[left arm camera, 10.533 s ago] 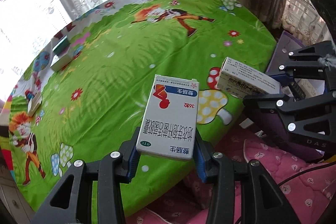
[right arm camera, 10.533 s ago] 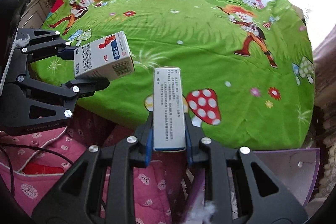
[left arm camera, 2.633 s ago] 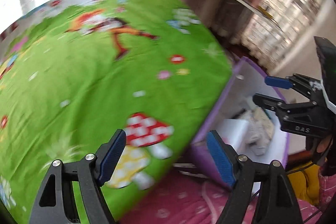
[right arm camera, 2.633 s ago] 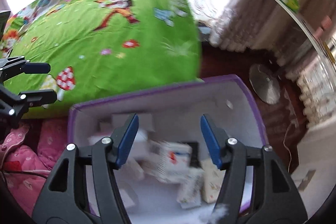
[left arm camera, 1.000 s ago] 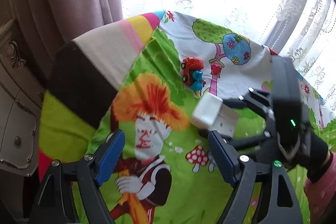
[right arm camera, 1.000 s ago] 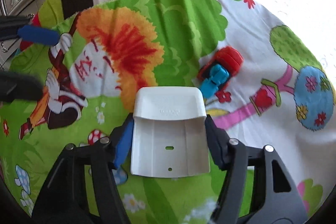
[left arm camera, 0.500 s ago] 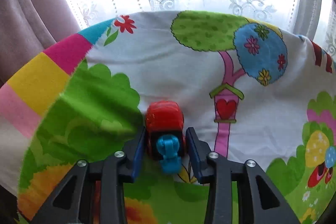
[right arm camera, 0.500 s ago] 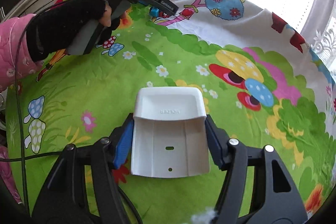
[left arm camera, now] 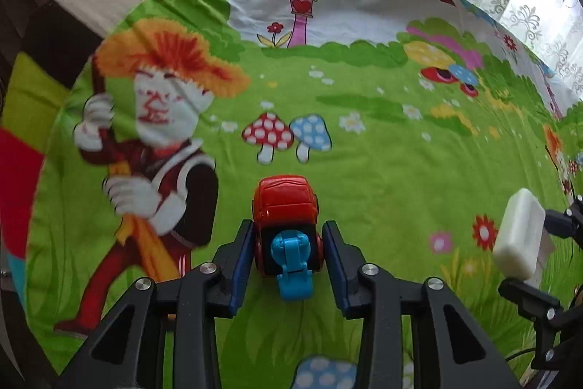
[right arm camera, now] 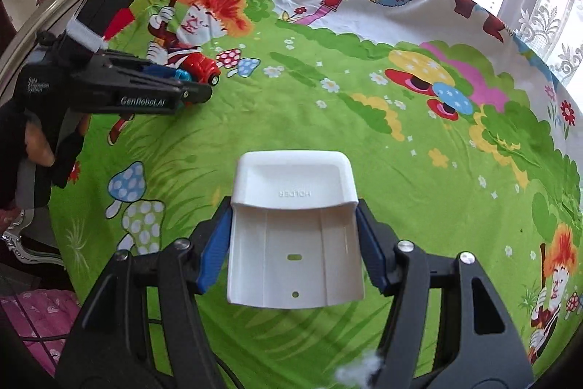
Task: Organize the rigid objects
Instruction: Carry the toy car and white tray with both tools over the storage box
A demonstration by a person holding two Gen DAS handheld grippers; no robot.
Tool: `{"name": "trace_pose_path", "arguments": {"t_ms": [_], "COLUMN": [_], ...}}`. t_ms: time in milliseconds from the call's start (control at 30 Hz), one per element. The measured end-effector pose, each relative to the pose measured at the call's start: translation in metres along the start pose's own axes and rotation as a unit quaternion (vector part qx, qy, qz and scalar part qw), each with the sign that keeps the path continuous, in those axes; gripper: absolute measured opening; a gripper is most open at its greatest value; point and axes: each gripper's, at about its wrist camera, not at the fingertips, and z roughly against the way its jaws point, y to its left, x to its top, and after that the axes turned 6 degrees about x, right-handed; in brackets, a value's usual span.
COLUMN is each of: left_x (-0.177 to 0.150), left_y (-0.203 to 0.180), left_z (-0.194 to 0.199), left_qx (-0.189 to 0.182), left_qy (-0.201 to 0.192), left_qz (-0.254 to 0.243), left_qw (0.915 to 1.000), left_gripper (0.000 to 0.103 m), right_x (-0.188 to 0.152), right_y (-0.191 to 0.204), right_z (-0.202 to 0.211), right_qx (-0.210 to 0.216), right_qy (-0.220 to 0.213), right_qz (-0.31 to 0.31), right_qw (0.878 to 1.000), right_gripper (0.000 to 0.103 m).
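Left gripper (left arm camera: 288, 243) clamped narrowly on red toy car (left arm camera: 285, 206), blue pads against both its flanks, blue part (left arm camera: 291, 265) of the toy jutting back between the fingers; car lifted above green cartoon tablecloth (left arm camera: 382, 170), painted mushrooms just ahead of the fingertips. Gloved hand (right arm camera: 32, 148) behind, on the handle. Right gripper (right arm camera: 295, 243) about half spread, gripping white plastic holder (right arm camera: 293, 232) by its side walls, closed end pointing forward past the tips, over the same cloth.

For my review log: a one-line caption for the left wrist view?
Left gripper clamps a red and blue toy car above the cartoon-print green tablecloth.
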Motion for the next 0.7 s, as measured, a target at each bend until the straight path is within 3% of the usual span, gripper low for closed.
{"name": "trace_pose_path", "arguments": {"t_ms": [200, 433, 700], "left_x": [-0.053, -0.099, -0.149], "left_y": [-0.007, -0.041, -0.119], "left_z": [0.038, 0.078, 0.120], "left_qx": [-0.014, -0.038, -0.082], "left_qy": [0.000, -0.020, -0.047], "left_qz": [-0.029, -0.083, -0.192], "left_qw": [0.9995, 0.9956, 0.9768], "left_gripper": [0.039, 0.039, 0.039], "right_x": [-0.035, -0.085, -0.161], "right_y": [0.036, 0.061, 0.060], "right_z": [0.021, 0.057, 0.122], "right_qx": [0.001, -0.024, -0.080], "right_qy": [0.004, 0.003, -0.006], "right_qz": [-0.006, -0.023, -0.076], "right_qw": [1.000, 0.999, 0.994], "right_gripper": [0.067, 0.067, 0.067]}}
